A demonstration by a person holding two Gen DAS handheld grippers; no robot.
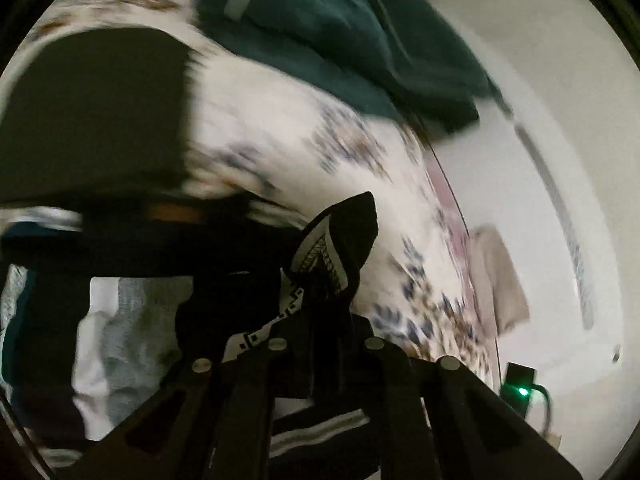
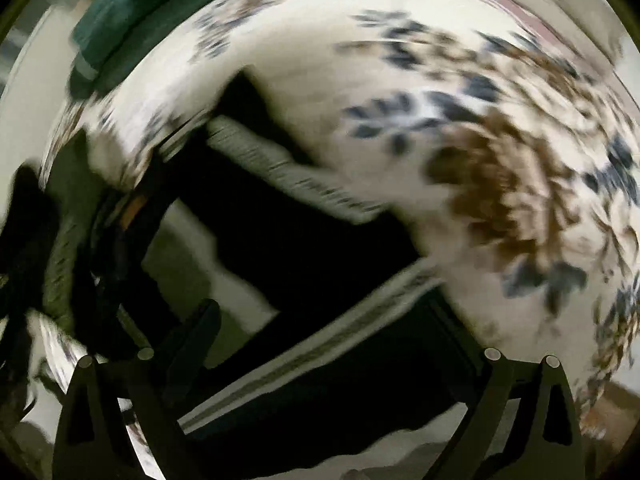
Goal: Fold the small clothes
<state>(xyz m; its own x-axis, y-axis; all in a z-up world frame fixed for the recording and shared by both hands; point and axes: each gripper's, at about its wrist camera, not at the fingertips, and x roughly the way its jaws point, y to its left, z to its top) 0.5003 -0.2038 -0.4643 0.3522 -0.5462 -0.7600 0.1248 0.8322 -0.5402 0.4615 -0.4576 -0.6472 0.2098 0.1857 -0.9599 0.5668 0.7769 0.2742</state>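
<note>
Floral bedspread [image 2: 400,80] behind, left claw [image 1: 320,308] clamped on black garment [image 1: 344,236], right claw [image 2: 320,380] apart over it.

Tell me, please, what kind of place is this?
Probably a bedroom: a floral bedsheet covers a bed, a folded teal towel lies on it, and pale walls stand behind.

Two black hand-held grippers with metal rivets

The left gripper [image 1: 324,344] is matte black, its flat linkage bars slotted with long cut-outs and pinned by four round silvery rivets set in a row across the frame. The right gripper [image 2: 320,360] is the same matte black, with two tapering arms on each side, each with a long triangular cut-out and a small round silvery rivet at its top. Both views are motion-blurred.
</note>
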